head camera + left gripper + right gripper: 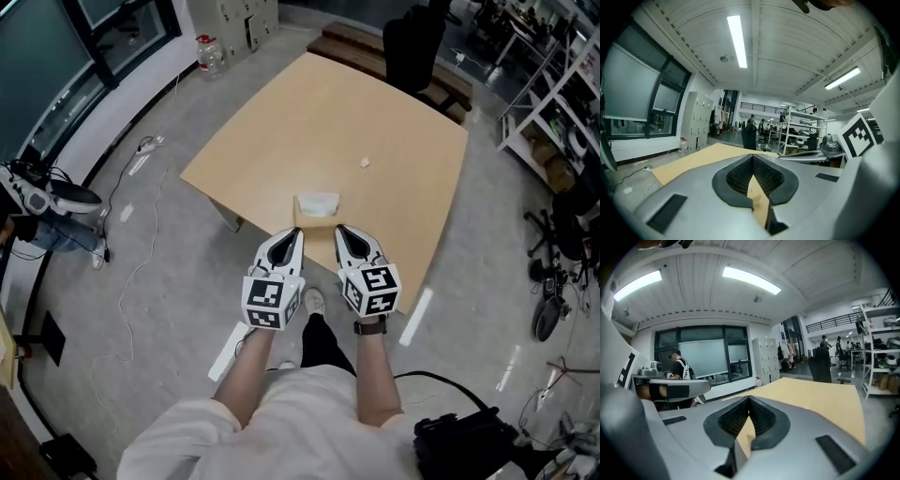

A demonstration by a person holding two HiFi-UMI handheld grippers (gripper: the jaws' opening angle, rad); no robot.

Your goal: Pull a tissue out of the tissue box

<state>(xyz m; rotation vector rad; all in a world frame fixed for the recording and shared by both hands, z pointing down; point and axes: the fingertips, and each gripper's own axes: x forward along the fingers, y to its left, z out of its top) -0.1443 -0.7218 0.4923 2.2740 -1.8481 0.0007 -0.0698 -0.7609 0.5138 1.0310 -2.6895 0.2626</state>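
At the near edge of the pale wooden table (375,112) stands the tissue box (316,217), a white tissue (319,201) showing at its top; just on its near side the person holds the left gripper (298,231) and the right gripper (339,228) side by side, pointing across the table; each has its jaws closed tip to tip with nothing between them; whether the tips touch the box I cannot tell; farther off and to the right lies a small white scrap (365,162); a black office chair (412,47) stands at the far edge; a plastic bottle (210,54) sits on the floor, far left.
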